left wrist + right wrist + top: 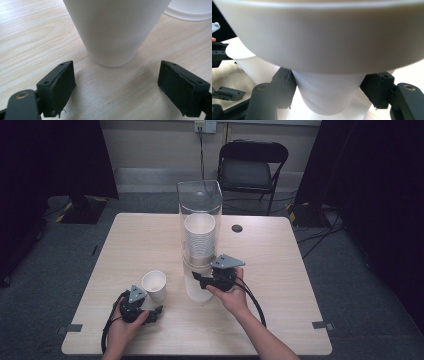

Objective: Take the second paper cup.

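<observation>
- Wooden table in a dim room, with a tall clear dispenser tube standing in the middle and a stack of white paper cups inside it.
- The right gripper is down at the bottom of that tube. In the right gripper view its jaws are clamped on both sides of the bottom cup poking out under the stack, pads pressed right onto the cup wall.
- A single white cup stands upright on the table, just left of the tube base and apart from it.
- The left gripper lies low on the table just in front of that single cup. Jaws spread wide, nothing between them; the cup sits just past the tips, not touching.
- Folding chair against the back wall, well behind the table.
</observation>
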{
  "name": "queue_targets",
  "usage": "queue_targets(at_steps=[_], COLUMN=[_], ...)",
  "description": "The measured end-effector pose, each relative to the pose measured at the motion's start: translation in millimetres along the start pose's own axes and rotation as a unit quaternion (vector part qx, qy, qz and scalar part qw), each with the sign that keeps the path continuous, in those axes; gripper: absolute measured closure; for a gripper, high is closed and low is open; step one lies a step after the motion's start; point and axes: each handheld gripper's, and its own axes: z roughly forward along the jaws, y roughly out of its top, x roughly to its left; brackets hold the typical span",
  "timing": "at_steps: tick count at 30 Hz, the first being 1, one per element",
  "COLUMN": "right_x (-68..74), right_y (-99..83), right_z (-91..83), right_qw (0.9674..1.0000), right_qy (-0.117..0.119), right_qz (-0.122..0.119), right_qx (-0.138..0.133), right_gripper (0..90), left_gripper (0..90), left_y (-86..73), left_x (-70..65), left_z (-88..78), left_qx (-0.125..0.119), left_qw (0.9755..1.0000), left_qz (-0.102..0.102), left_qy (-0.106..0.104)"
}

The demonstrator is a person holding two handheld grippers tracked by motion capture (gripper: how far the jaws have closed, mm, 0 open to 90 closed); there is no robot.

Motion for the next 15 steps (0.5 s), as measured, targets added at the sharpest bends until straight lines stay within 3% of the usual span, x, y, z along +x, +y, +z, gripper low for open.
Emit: queue_targets(at_steps=[1,2,3,4,5,6,7,9,10,15], right_x=[0.0,0.4,0.4,-1.7,-1.7,-3.7,1.2,2.8,2.7,-9.6], right_y=[0.0,-2.2,-2.2,-32.3,-32.3,-46.9,-51.7,-49.3,-46.2,-43.5], right_z=[0.0,1.9,1.9,13.5,13.5,11.3,5.4,4.6,3.9,-4.6], right_qw=[1.0,0.9996,0.9996,0.9939,0.9939,0.9967,0.9979,0.9977,0.9966,0.9943], right_qy=[0.0,-0.001,-0.001,-0.007,-0.007,-0.018,-0.012,-0.005,0.003,0.006], right_qz=[0.0,-0.007,-0.007,-0.03,-0.03,0.002,0.017,0.009,0.008,-0.008], right_qx=[0.0,0.026,0.026,0.106,0.106,0.079,0.062,0.067,0.081,0.106], right_gripper=[34.3,36.9,36.9,36.9,36.9,36.7,35.8,35.5,35.2,33.9], left_gripper=[14.0,14.0,14.0,14.0,14.0,13.9,13.7,13.5,13.5,13.5], left_y=[0.0,0.0,0.1,0.0,-0.2,-0.4,-0.3,-0.3,-0.2,-0.6], left_x=[0.0,0.1,0.1,0.1,-0.1,-0.3,-0.4,-0.3,-0.1,-0.3], left_z=[0.0,0.0,0.0,0.0,-0.3,-0.5,-0.1,-0.1,-0.2,-0.5], left_qx=[0.0,0.0,0.0,0.0,-0.001,-0.001,-0.001,-0.001,-0.001,0.0], left_qw=[1.0,1.0,1.0,1.0,1.0,1.0,1.0,1.0,1.0,1.0], left_qz=[0.0,0.0,0.0,0.0,0.0,-0.001,-0.003,-0.003,0.0,0.0], left_qy=[0.0,0.0,-0.001,-0.001,-0.001,0.0,-0.001,-0.002,-0.002,-0.001])
